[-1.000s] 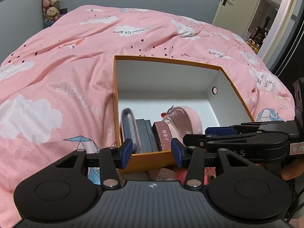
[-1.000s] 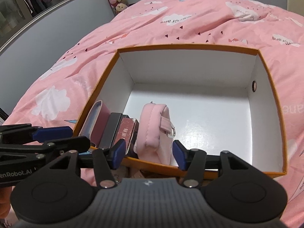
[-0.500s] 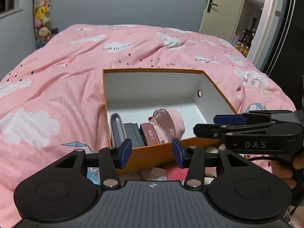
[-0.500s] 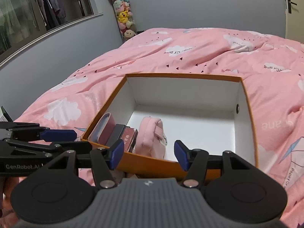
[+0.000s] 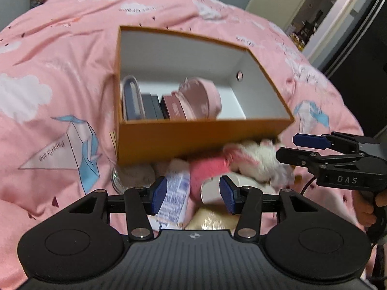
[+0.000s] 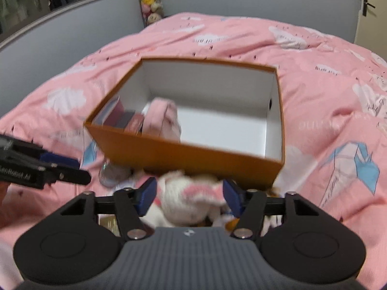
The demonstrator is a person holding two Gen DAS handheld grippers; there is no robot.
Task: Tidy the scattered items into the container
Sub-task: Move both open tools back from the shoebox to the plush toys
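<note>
Plush toy (image 6: pixel 186 203) between parted right jaws (untouched); left jaws parted, empty

An open orange box (image 5: pixel 193 137) with a white inside is set on the bed beyond both pairs of jaws. Along its left end a grey case (image 5: pixel 130 101), dark flat boxes (image 5: pixel 152 106) and a pink pouch (image 5: pixel 203 99) are stood on edge. In front of its near wall a heap is seen: a white-and-pink plush toy (image 6: pixel 186 203) between the right jaws, untouched, and a printed packet (image 5: pixel 175 193) and a white cup-like item (image 5: pixel 212 191) between the left jaws.
</note>
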